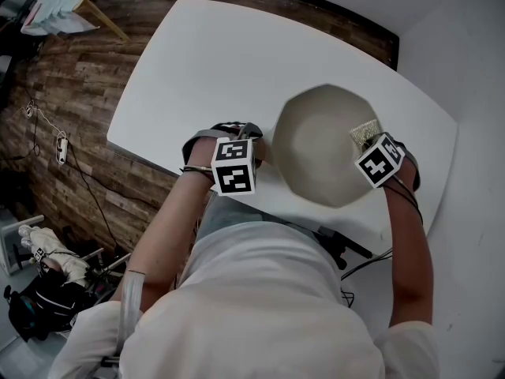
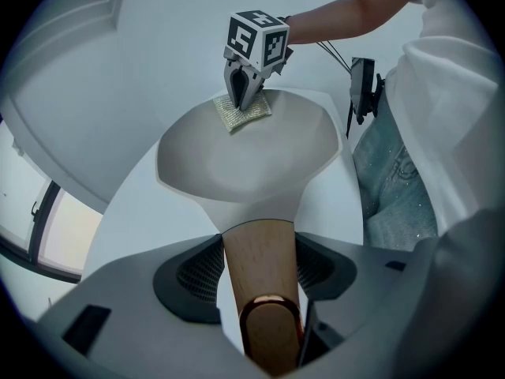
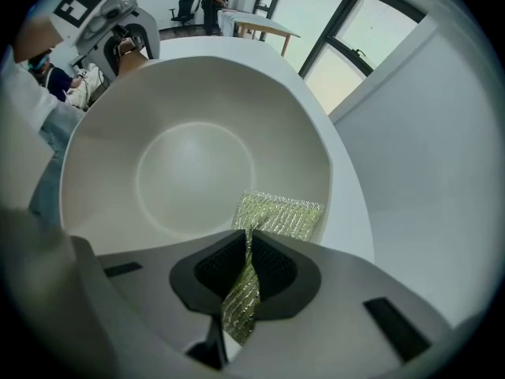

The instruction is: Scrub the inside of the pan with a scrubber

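head view: the pan [image 1: 308, 148] sits on the counter [image 1: 197, 61].
left gripper view: the left gripper [image 2: 259, 279] has its fingers [image 2: 193, 279] shut on the wooden handle [image 2: 259, 247].
right gripper view: the right gripper [image 3: 246, 273] pinches the scrubber [image 3: 286, 215] against the pan's inside wall. i think most scrubbing is left.
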The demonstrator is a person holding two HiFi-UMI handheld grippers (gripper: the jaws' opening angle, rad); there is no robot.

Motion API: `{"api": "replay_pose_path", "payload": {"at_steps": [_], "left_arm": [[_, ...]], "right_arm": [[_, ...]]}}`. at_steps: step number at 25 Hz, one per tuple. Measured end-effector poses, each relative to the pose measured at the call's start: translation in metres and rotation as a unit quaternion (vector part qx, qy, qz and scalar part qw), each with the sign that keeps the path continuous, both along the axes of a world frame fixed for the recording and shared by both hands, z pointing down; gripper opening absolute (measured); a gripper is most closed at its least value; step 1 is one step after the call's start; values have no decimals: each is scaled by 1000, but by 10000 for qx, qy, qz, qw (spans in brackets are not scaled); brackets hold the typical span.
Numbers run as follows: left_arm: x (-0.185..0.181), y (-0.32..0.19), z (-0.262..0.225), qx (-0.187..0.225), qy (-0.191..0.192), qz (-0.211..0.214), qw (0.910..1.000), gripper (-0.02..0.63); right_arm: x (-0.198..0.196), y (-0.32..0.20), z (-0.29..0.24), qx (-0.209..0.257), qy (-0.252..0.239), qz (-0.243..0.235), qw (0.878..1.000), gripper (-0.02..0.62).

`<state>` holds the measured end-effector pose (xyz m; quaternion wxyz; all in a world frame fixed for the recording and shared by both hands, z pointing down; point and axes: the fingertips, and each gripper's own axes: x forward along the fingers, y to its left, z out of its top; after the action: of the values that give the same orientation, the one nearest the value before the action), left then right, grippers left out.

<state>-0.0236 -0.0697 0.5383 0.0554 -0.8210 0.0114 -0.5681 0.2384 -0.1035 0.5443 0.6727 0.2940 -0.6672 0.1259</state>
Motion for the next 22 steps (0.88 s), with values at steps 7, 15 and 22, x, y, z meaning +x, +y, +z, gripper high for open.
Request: {"api": "replay_pose_path", "payload": {"at_steps": [7,15,22], "left_arm": [[-1,1,0,-14,18,-77,10000,265],[-1,1,-3,-25,7,-131,9999,265],[1,3,-3,-38,-6,-157,9999,264]], "right_arm": [[-7,21,1,-565,-183,-77,9982,38],[-12,54,3,-1456,-287,-70,9889,37],[-14,72,2,-1895,-285,-98,9814,38]]}}
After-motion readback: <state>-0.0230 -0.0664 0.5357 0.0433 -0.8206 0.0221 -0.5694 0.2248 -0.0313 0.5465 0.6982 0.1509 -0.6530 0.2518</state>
